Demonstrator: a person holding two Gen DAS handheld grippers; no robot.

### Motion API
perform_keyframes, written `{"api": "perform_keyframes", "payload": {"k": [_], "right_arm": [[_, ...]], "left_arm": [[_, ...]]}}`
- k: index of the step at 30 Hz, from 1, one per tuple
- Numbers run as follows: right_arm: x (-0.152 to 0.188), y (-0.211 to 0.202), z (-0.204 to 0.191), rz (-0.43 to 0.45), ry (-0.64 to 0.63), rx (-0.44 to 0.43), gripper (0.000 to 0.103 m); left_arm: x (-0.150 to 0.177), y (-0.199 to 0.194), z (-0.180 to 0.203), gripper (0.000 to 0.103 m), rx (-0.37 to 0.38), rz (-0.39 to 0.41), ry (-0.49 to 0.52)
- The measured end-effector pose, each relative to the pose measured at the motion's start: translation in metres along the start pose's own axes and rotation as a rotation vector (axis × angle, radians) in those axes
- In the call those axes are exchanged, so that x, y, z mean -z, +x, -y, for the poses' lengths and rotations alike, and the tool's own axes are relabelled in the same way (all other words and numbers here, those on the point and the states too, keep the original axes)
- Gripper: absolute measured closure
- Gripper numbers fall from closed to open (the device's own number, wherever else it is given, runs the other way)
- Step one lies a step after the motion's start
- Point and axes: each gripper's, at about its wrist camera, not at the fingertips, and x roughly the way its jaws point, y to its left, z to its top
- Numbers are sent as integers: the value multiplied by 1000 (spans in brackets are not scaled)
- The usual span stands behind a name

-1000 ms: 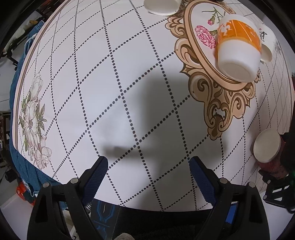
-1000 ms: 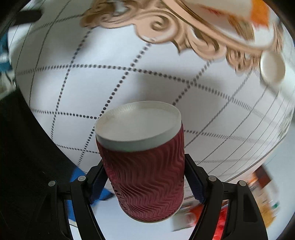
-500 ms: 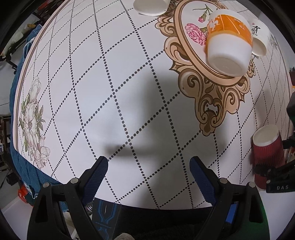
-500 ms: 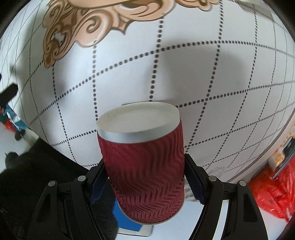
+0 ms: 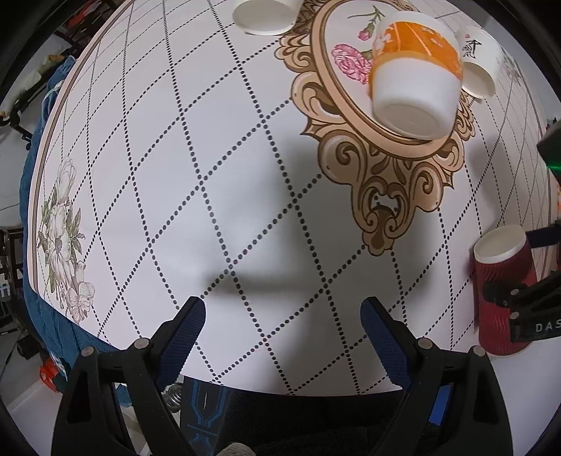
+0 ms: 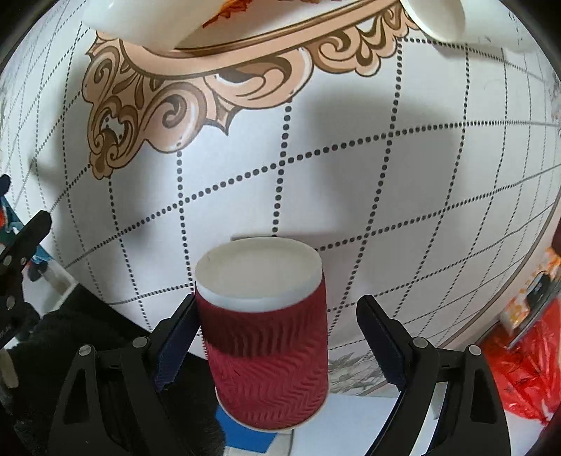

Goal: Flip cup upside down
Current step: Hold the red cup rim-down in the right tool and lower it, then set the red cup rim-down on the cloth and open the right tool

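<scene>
A dark red ribbed paper cup (image 6: pixel 266 336) stands upside down, white base up, at the near edge of the table, between the fingers of my right gripper (image 6: pixel 277 340). The right jaws have opened: the left pad is at the cup's side, the right pad stands clear of it. The cup also shows at the right edge of the left wrist view (image 5: pixel 503 291). My left gripper (image 5: pixel 282 336) is open and empty above the table's near edge.
An orange-and-white cup (image 5: pixel 415 91) lies upside down on the ornate medallion of the tablecloth (image 5: pixel 245 175). A small white cup (image 5: pixel 478 66) sits behind it and another white cup (image 5: pixel 263 17) at the far edge. Red bags (image 6: pixel 526 371) lie off the table.
The right gripper lowered the red cup onto the table edge and opened its jaws. The left gripper stayed nearly still.
</scene>
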Motion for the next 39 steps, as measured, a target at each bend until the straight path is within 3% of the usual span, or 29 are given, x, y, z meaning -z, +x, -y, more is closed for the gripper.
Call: {"api": "perform_keyframes", "payload": {"k": [2, 5, 11, 18, 20, 21, 25, 31, 39], "right_arm": [[0, 2, 5, 12, -4, 9, 12], [10, 9, 5, 30, 4, 2, 30], [51, 3, -10, 143, 59, -19, 30], [95, -28, 13, 395, 215, -82, 30], [104, -34, 4, 471, 251, -84, 30], [108, -37, 6, 490, 215, -126, 30], [130, -45, 14, 674, 294, -171, 30], [136, -56, -31, 881, 339, -154, 30], [172, -50, -39, 920, 337, -167, 29]], "left_arm": [[0, 0, 4, 13, -1, 0, 7], [-2, 0, 11, 13, -4, -1, 14], [-11, -5, 25, 13, -9, 1, 23], [-26, -16, 46, 13, -20, 10, 44], [-33, -19, 53, 13, -22, 11, 48], [-39, -20, 56, 13, -23, 10, 50], [-54, -28, 68, 13, -30, 18, 55], [-62, -40, 79, 13, -52, 33, 72], [-51, -44, 95, 13, -59, 34, 88]]}}
